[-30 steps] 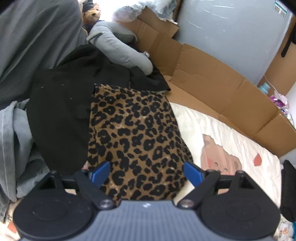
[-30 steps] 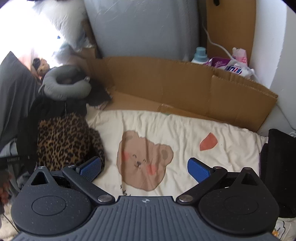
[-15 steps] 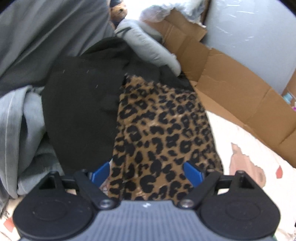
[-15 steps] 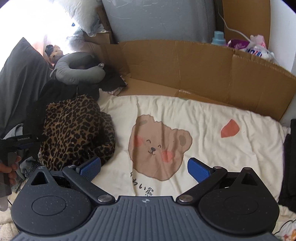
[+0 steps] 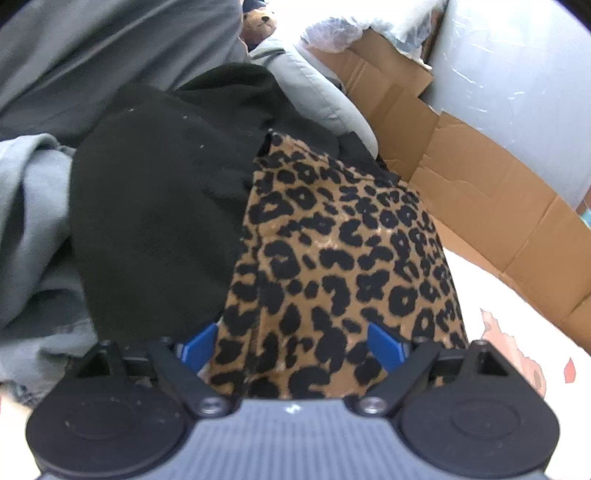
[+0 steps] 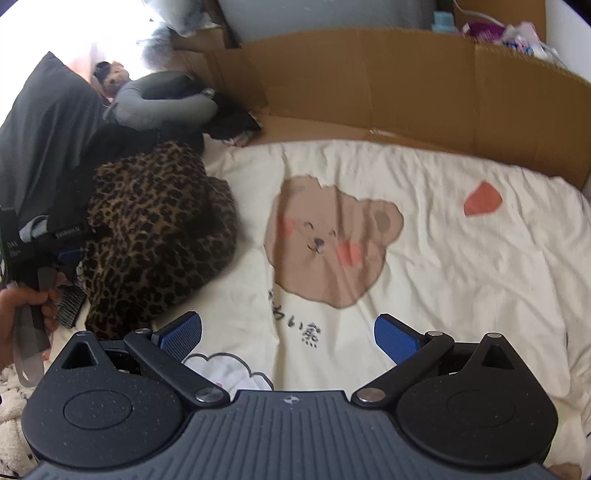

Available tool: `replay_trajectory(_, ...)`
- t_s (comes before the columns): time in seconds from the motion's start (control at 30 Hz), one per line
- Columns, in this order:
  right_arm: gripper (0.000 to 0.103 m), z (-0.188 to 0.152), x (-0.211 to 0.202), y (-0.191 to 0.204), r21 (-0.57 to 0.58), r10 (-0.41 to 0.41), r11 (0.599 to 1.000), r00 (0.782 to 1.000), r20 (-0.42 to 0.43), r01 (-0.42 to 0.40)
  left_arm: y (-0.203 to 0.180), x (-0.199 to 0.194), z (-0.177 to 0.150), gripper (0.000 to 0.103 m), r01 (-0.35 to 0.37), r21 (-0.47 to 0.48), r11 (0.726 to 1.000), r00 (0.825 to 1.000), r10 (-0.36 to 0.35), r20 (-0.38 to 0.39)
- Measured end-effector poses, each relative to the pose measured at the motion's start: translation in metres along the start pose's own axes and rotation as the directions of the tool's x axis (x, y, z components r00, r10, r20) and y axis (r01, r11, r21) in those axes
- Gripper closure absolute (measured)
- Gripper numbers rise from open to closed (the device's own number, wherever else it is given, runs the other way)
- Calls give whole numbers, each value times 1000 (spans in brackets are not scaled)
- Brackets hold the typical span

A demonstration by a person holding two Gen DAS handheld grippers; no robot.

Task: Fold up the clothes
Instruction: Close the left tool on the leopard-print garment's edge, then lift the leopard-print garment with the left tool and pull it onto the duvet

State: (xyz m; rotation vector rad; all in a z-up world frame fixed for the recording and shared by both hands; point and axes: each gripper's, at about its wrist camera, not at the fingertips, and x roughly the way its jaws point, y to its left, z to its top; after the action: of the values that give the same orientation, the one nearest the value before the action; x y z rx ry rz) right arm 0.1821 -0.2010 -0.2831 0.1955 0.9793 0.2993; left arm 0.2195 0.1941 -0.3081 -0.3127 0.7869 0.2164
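Leopard-print garment point(image 5: 343, 266) fills the centre of the left wrist view, lying bunched against a black garment point(image 5: 159, 221) at its 9 o'clock, with grey cloth point(image 5: 33, 236) further out the same way. Left gripper point(image 5: 291, 349) sits low over the near edge of the leopard print, jaws spread wide, blue pads point(image 5: 384, 347) on either side of the fabric with nothing pinched (whether the pads touch the cloth cannot be told). Grey neck pillow point(image 5: 325, 99) at 12 o'clock beyond the pile; small teddy bear point(image 5: 260, 24) above it. Cardboard wall point(image 5: 491, 206) runs from 1 to 4 o'clock. Right wrist view: right gripper point(image 6: 288, 338) released, jaws wide apart, hovering over a cream blanket point(image 6: 461, 266) printed with a bear face point(image 6: 328, 240). Leopard-print heap point(image 6: 159, 236) lies at 10 o'clock from this gripper, on the blanket's left edge. Person's left hand point(image 6: 14, 314) shows at 9 o'clock, gripping the other tool's handle. Cardboard point(image 6: 406, 81) stands along 12 o'clock, a blue bottle point(image 6: 443, 22) behind it.
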Motion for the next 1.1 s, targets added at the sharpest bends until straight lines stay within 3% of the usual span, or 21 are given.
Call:
replay_trajectory(0.07,0,-2,4,-1,10,-6,1000,1000,-1,6,0,5,3,18,0,-9,1000,1000,0,2)
replay_trajectory(0.17,0,-7,8,1,19,2,1000,1000,-1,-2,0,8,5,39,-11,-31,999,1000,10,-20)
replay_trajectory(0.3,0,-8,10,-1,32,5,999,1000,4,-5,-7,2,10,91,-12,-2,1000,999,12,-51)
replay_trajectory(0.33,0,-8,10,-2,35,5,999,1000,5,-5,-9,-1,10,96,0,11,1000,999,0,-54)
replay_trajectory(0.7,0,-8,0,-23,92,-11,996,1000,26,9,-55,-25,-2,99,179,89,980,980,-170,-104)
replay_trajectory(1.1,0,-11,-1,-31,117,-12,993,999,31,8,-110,-28,-37,99,369,143,919,914,-330,-234)
